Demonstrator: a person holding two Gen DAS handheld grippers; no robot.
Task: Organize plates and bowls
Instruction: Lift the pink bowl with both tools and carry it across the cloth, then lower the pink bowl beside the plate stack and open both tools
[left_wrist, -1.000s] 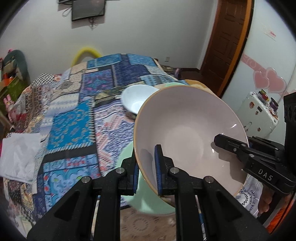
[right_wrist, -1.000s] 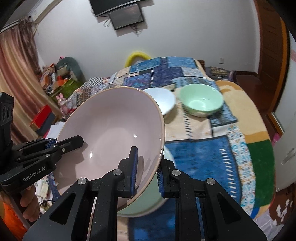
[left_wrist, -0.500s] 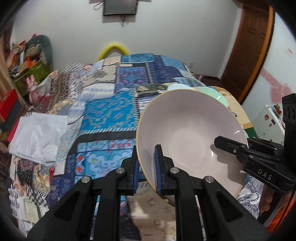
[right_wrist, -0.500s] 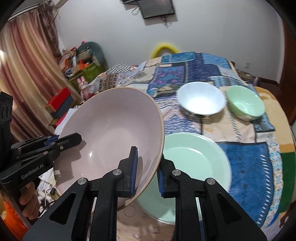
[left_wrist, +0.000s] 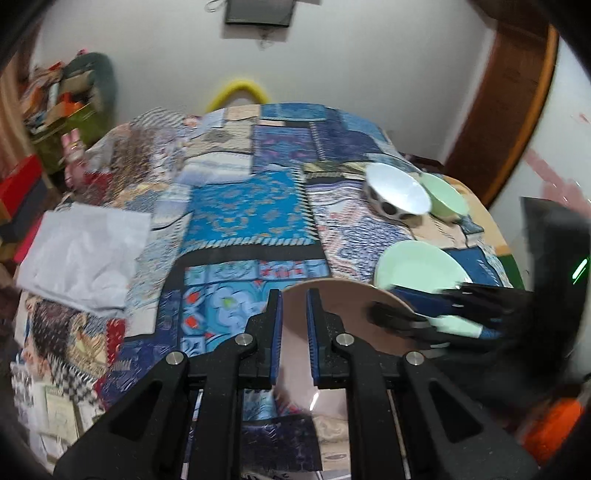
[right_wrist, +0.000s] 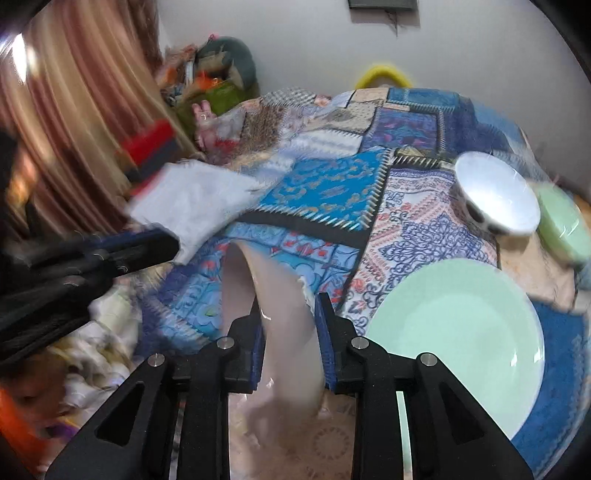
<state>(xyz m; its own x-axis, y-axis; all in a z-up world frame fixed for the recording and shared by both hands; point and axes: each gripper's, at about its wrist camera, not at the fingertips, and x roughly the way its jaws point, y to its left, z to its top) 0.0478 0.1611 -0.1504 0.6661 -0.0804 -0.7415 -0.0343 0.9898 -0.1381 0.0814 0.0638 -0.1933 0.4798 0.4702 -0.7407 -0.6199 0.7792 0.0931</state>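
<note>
My left tool (left_wrist: 293, 328) and right tool (right_wrist: 290, 343) stand released around the smooth pink bowl (right_wrist: 284, 332) on the patchwork quilt (right_wrist: 325, 188) beside the glossy green plate (right_wrist: 458, 339); only the right view shows the curtain (right_wrist: 74, 110).

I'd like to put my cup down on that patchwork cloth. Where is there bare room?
The blue patch in the middle is bare, between the white paper on the left and the white bowl. The right side is crowded: white bowl, green bowl and green plate sit close together.
</note>
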